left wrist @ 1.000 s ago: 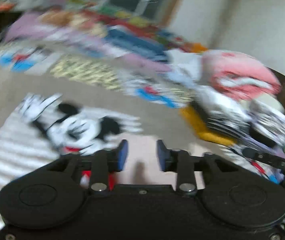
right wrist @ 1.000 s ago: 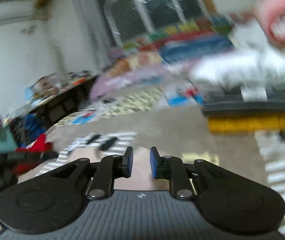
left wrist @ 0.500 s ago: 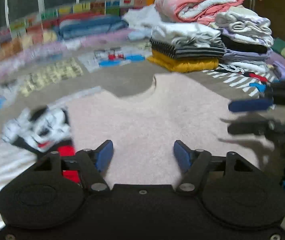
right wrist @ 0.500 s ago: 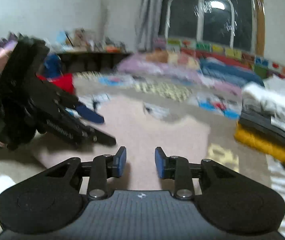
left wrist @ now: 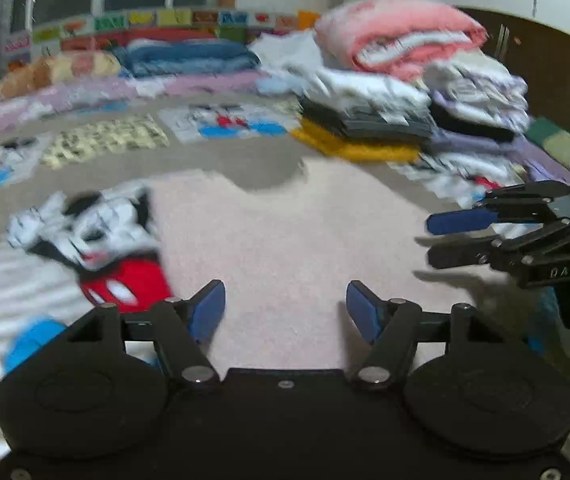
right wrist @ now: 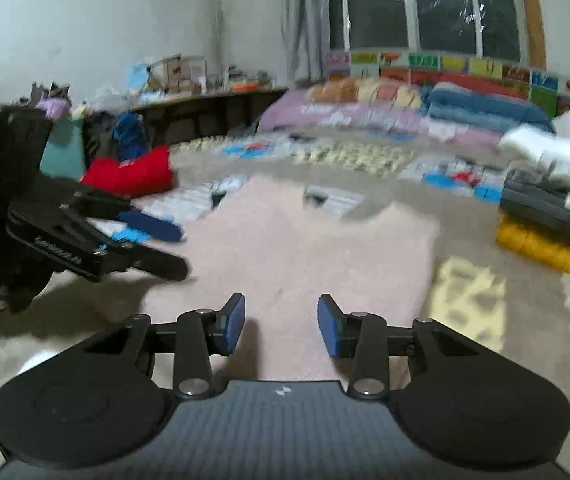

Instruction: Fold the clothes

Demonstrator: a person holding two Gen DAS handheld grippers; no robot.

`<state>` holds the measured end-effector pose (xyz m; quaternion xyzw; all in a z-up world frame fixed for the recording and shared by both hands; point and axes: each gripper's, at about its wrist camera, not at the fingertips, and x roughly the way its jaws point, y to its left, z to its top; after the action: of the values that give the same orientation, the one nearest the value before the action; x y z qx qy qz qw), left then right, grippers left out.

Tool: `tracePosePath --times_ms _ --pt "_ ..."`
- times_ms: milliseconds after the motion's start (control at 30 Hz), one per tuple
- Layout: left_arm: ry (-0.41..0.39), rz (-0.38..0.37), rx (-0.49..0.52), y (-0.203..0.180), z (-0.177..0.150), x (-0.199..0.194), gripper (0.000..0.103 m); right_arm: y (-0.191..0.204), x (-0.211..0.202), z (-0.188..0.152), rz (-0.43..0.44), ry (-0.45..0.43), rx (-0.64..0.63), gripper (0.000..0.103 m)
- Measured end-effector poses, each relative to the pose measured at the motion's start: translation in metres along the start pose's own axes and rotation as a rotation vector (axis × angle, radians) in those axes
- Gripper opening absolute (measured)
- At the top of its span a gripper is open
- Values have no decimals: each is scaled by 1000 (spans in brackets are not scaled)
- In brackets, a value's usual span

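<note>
A pale pink fleece garment (left wrist: 285, 240) is spread flat on the bed. The left gripper (left wrist: 285, 312) is held wide open and empty above its near edge; the right gripper (right wrist: 281, 324) is likewise parted — empty, over the same cloth. Folded clothes (left wrist: 369, 120) are stacked beyond.

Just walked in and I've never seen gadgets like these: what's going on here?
A person is folding clothes with a two-finger gripper in each hand. A pale pink top lies spread flat on the bed. The left gripper and right gripper both hover over its near edge, open and holding nothing, so the fold hasn't begun. A stack of folded clothes sits beyond, and a Mickey print shows on the bedding beside the top.
</note>
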<state>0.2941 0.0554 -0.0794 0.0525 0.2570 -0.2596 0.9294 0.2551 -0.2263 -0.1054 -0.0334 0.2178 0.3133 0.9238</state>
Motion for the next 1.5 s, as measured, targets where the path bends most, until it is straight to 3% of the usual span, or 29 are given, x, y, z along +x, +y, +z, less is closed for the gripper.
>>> tracePosePath --times_ms 133,233,333,400,500,667,800,967,1067,1133,1200,1367,1433,1500 --pt "-50 -28 49 17 34 25 67 -21 20 26 -9 -42 -27 45" --pt "-27 -53 71 33 55 61 67 -41 40 37 -7 -51 -4 50" --pt "191 -76 -42 63 48 114 70 -57 63 40 -13 -34 -8 56" --pt "193 -79 -91 70 35 126 71 -69 80 30 17 22 58 56" --pt "150 -56 -96 63 32 113 72 -87 104 15 61 102 155 58" --pt "23 27 -71 33 30 54 70 -88 71 21 34 12 209 55" --pt "-79 93 -52 9 29 8 70 -72 21 26 -20 -30 174 55" --pt "-98 113 -21 -47 -9 -35 70 -20 -27 9 -56 -65 39 55" --pt "-40 156 3 -58 -30 -16 70 9 -42 -7 -77 -80 -4 54" --pt "19 151 -39 -51 -42 2 70 20 -23 -15 -79 -31 -24 53" --pt "20 141 -62 -46 -41 3 71 11 3 -30 -61 45 62 56" --pt "-12 85 -144 -35 -39 -12 71 1 -17 -32 -38 -20 181 54" --pt "-50 42 -241 -24 -37 -24 72 -2 -28 -32 -31 -39 223 54" --pt "-73 58 -336 -10 -39 -32 72 -8 -39 -34 -21 -69 325 54"
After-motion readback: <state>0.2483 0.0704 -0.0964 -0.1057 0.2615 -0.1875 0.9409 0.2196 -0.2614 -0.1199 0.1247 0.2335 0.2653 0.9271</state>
